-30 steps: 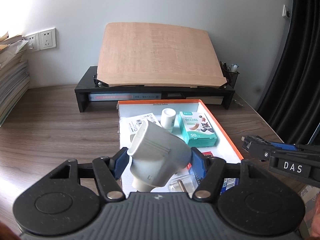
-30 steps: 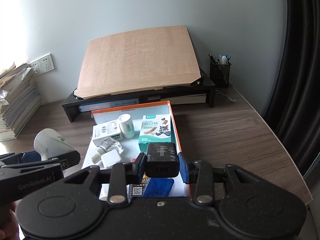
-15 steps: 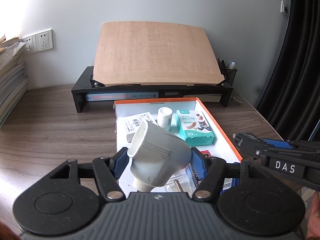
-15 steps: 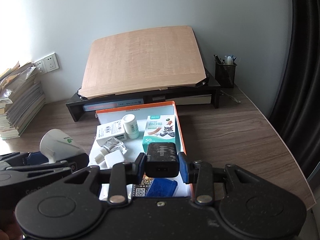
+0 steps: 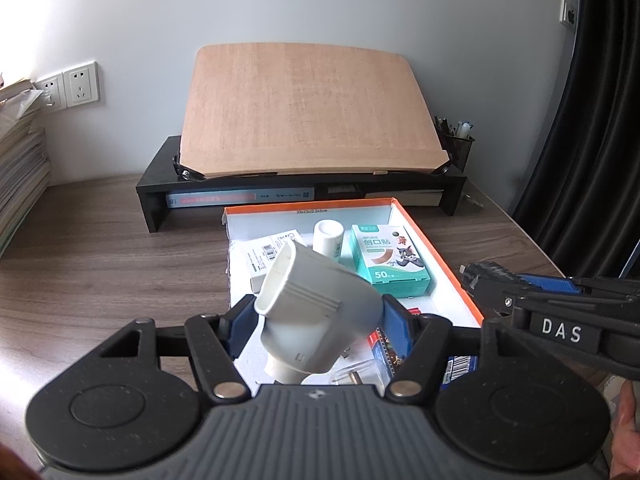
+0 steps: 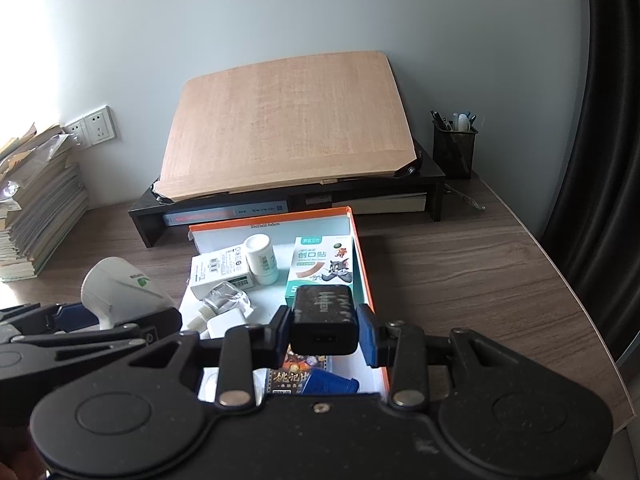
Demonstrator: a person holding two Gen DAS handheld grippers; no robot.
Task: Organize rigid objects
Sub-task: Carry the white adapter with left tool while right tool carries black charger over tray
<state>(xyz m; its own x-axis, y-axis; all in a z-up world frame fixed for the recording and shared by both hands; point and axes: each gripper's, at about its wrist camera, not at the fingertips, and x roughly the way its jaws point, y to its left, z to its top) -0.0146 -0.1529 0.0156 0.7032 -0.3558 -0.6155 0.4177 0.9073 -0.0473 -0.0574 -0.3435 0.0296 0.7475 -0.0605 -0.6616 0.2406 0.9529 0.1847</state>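
My left gripper (image 5: 318,322) is shut on a white plastic adapter-like piece (image 5: 316,308), held tilted above the near end of an orange-rimmed white box (image 5: 452,276). My right gripper (image 6: 324,328) is shut on a black power adapter (image 6: 324,318), also over the box's near end (image 6: 362,256). Inside the box lie a teal plaster box (image 5: 390,258), a small white bottle (image 5: 328,238), a white carton (image 6: 218,270), a clear bottle (image 6: 226,300) and printed packs near the front. Each gripper shows at the edge of the other's view.
A black monitor riser (image 5: 160,196) with a tilted wooden board (image 5: 308,108) stands behind the box. A mesh pen cup (image 6: 454,148) sits at the back right, a stack of papers (image 6: 36,208) at the left, a dark curtain (image 5: 600,120) on the right.
Both grippers keep their grips. Across the frames the views have drawn back slightly from the box and riser; the held objects have not shifted in the jaws.
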